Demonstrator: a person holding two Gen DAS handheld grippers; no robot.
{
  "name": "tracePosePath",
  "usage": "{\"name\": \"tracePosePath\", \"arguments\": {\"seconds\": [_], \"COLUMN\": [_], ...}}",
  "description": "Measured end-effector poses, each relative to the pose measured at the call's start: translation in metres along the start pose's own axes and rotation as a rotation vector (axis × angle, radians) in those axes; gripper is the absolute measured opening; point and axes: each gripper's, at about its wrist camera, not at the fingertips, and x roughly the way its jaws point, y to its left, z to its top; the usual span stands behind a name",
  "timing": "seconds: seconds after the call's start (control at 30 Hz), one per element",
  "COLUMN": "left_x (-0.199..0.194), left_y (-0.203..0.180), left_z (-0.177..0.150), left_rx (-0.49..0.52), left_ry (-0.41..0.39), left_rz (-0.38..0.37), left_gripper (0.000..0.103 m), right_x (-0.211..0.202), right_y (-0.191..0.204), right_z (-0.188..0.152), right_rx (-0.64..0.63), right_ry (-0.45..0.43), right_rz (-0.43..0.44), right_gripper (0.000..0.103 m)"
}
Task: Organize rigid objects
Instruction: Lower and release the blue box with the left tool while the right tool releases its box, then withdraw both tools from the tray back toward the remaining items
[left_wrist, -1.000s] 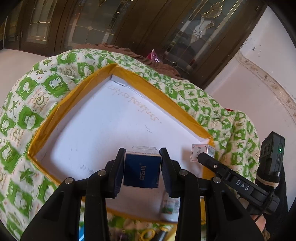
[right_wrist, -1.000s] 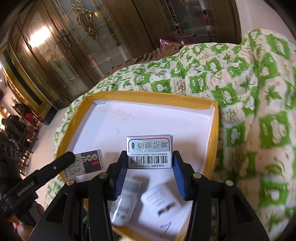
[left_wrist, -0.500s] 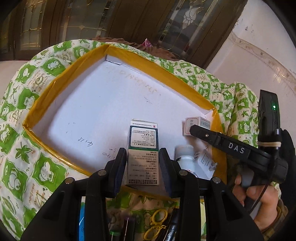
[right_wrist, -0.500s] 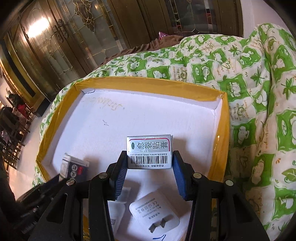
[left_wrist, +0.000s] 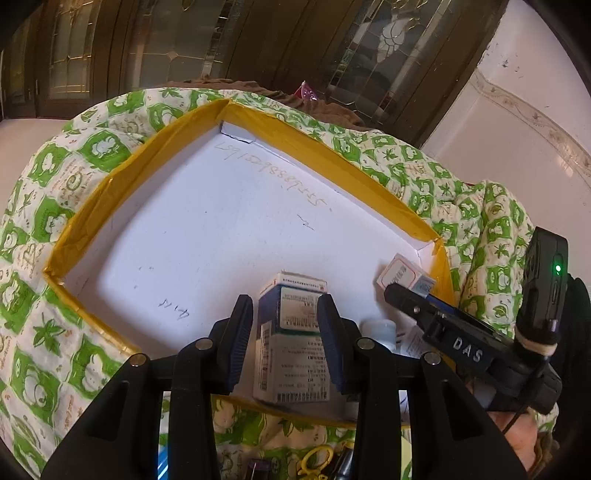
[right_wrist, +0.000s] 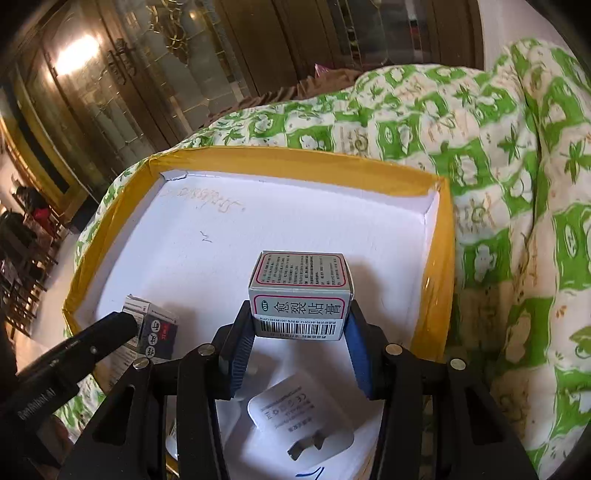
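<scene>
A white tray with a yellow taped rim lies on a green-patterned cloth. My left gripper is shut on a tall blue-and-white medicine box, which stands upright near the tray's front edge. My right gripper is shut on a grey box with a red border, low over the right side of the tray. In the left wrist view this box shows at the right corner, with one of the right gripper's fingers in front. The right wrist view shows the dark side of the left box.
A white charger plug and a white bottle lie in the tray's front right part. Yellow-handled scissors and small items lie in front of the tray. The green cloth surrounds it. Dark glass doors stand behind.
The left box has swung from end-on to upright and now stands low in the tray. The right box has sunk toward the tray floor and tipped, so its top face shows.
</scene>
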Motion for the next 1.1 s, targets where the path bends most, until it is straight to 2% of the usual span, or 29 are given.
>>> {"name": "tracePosePath", "arguments": {"seconds": [0.07,0.1,0.13,0.2,0.3,0.47,0.6,0.73,1.1], "left_x": [-0.006,-0.01,-0.015,-0.031,-0.056,-0.08,-0.094,-0.107,-0.118], "left_y": [0.003,0.005,0.006,0.005,0.0,-0.011,-0.024,-0.036,-0.038], "left_z": [-0.004,-0.007,-0.009,-0.016,-0.032,-0.064,-0.083,-0.099,-0.123], "left_rx": [-0.01,-0.018,-0.023,-0.019,0.006,0.086,0.146,0.202,0.229], "left_ry": [0.006,0.01,0.006,-0.017,-0.044,-0.037,-0.035,-0.051,-0.042], "left_rz": [-0.002,-0.001,-0.006,-0.02,-0.01,0.058,0.103,0.143,0.195], "left_gripper": [0.035,0.038,0.042,0.047,0.067,0.068,0.068,0.068,0.068], "right_x": [-0.003,-0.005,-0.007,-0.015,-0.035,-0.065,-0.083,-0.094,-0.126], "right_y": [0.0,-0.001,-0.003,-0.006,-0.011,-0.016,-0.013,-0.008,0.001], "right_z": [0.0,-0.001,-0.001,0.0,-0.001,-0.011,-0.031,-0.048,-0.095], "right_rx": [0.007,0.013,0.022,0.034,0.054,0.097,0.111,0.103,0.068], "right_ry": [-0.019,-0.024,-0.031,-0.059,-0.104,-0.147,-0.143,-0.135,-0.109], "right_rz": [0.015,0.024,0.033,0.039,0.052,0.086,0.111,0.122,0.15], "right_gripper": [0.043,0.047,0.057,0.062,0.063,0.068,0.069,0.074,0.077]}}
